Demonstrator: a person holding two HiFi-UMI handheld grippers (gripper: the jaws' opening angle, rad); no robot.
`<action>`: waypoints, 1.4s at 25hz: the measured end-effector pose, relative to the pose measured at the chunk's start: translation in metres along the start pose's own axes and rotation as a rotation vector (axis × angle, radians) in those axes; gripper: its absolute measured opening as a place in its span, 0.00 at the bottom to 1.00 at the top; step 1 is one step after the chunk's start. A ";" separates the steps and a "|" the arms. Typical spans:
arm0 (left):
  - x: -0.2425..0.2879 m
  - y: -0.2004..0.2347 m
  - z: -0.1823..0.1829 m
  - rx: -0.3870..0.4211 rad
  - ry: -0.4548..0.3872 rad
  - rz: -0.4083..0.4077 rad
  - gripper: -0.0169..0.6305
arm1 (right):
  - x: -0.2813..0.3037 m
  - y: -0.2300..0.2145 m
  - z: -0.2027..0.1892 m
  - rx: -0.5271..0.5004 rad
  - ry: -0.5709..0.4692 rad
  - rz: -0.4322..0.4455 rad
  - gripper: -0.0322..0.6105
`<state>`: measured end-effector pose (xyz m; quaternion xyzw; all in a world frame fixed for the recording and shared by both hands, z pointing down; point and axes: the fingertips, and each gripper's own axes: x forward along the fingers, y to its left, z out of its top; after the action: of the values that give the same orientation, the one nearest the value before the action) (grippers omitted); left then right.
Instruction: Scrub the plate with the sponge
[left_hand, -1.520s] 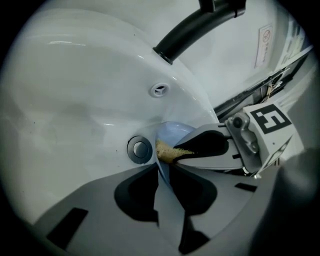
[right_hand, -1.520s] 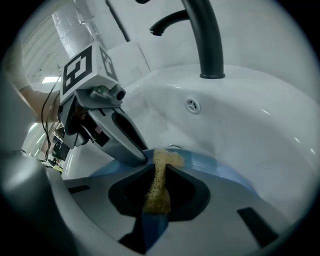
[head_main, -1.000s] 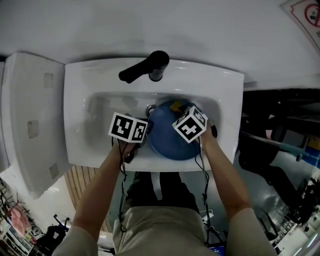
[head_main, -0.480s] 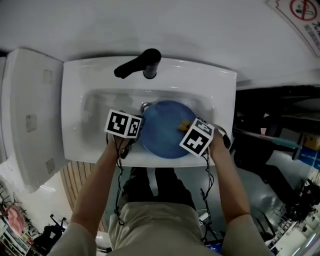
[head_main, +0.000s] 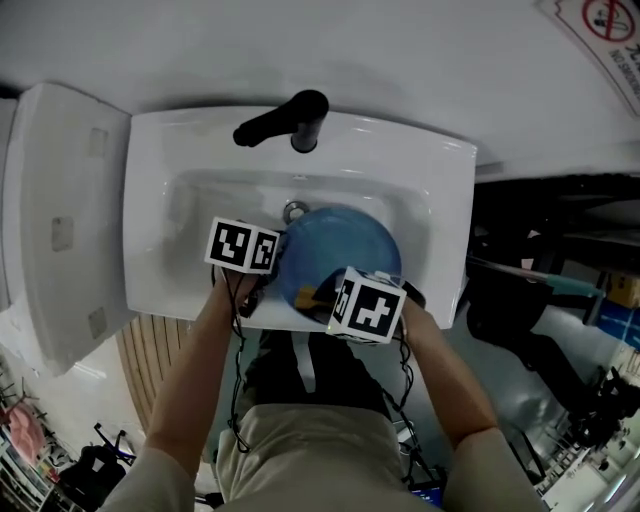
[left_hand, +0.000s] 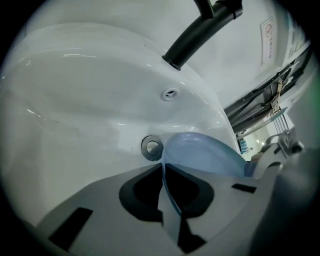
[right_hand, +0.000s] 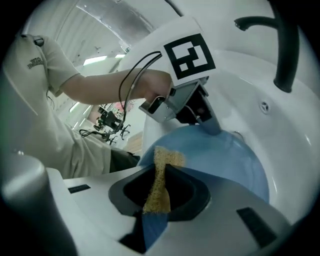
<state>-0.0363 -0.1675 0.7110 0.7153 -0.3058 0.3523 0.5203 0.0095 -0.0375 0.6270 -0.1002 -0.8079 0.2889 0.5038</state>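
A round blue plate (head_main: 345, 245) sits tilted in the white sink (head_main: 150, 200). My left gripper (head_main: 272, 272) holds its left rim, and in the left gripper view the thin plate edge (left_hand: 200, 155) runs between the jaws as they close on it (left_hand: 163, 172). My right gripper (head_main: 328, 298) is shut on a yellow sponge (head_main: 318, 296) with a blue backing, at the plate's near edge. The right gripper view has the sponge (right_hand: 161, 177) pinched upright between the jaws, its tip against the plate (right_hand: 225, 160), with the left gripper (right_hand: 202, 119) across from it.
A black faucet (head_main: 290, 122) stands at the back of the sink, and the metal drain (head_main: 294, 211) lies just behind the plate. A white panel (head_main: 60, 220) lies left of the sink. The person's legs are below the front rim.
The right gripper has carried the sponge from the plate's far side, across its right part, down to the near edge. The left gripper has stayed at the plate's left rim.
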 end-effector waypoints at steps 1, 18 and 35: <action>0.000 0.001 0.000 -0.010 -0.001 -0.003 0.07 | 0.005 -0.008 0.006 -0.001 -0.010 -0.022 0.16; 0.002 0.011 -0.011 -0.078 -0.016 -0.011 0.09 | 0.014 -0.169 0.006 0.083 0.012 -0.473 0.16; -0.004 0.019 -0.003 -0.072 -0.039 0.055 0.06 | -0.026 -0.035 -0.052 0.005 0.140 -0.185 0.16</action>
<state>-0.0549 -0.1691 0.7182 0.6943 -0.3478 0.3410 0.5299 0.0717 -0.0583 0.6438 -0.0439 -0.7759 0.2356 0.5835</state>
